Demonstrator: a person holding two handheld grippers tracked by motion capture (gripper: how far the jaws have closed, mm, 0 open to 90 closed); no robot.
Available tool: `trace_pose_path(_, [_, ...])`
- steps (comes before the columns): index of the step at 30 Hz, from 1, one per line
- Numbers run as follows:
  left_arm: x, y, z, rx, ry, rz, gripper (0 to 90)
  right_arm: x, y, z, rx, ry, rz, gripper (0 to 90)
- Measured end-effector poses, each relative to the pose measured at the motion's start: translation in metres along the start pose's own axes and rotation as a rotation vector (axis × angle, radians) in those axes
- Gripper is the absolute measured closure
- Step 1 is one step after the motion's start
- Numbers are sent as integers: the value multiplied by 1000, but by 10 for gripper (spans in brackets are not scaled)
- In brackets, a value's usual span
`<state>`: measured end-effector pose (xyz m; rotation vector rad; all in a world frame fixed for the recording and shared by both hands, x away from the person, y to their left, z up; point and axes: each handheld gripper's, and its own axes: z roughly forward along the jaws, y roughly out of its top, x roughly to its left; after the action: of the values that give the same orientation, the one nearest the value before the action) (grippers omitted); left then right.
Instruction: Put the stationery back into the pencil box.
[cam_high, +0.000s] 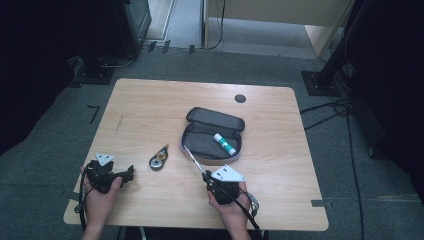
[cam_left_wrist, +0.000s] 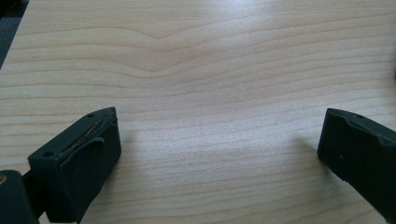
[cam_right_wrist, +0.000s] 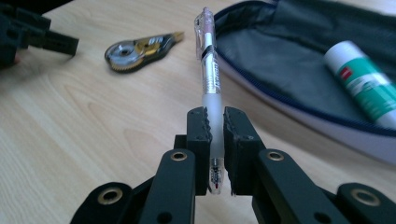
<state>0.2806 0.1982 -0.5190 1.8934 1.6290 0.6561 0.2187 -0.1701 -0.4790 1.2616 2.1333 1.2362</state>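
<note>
One pen (cam_right_wrist: 208, 70) sits clamped by its tip end in the right gripper (cam_right_wrist: 214, 126), its long axis pointing at the open case (cam_high: 212, 137) just ahead, while the left gripper (cam_left_wrist: 219, 140) gapes over bare counter (cam_high: 150, 110).

Pen (cam_right_wrist: 208, 60) print seemingly illegible

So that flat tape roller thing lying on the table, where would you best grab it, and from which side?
Probably across the two long edges of the correction tape, at its wider round end, coming straight down from above. It lies flat on the table, so its thin sides are what the open left gripper, nearest it, could close on.
</note>
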Motion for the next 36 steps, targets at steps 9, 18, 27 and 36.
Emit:
trace_pose_path(9, [0,0,0,0,0,0,0,-27,28,-5,-19,-47,-36,815])
trace_pose_path(18, [0,0,0,0,0,0,0,-51,44,7,13,-45,-51,814])
trace_pose_path(27, [0,0,0,0,0,0,0,-70,52,30,66,-22,-80,814])
trace_pose_path(36, [0,0,0,0,0,0,0,-83,52,52,128,-12,-67,813])
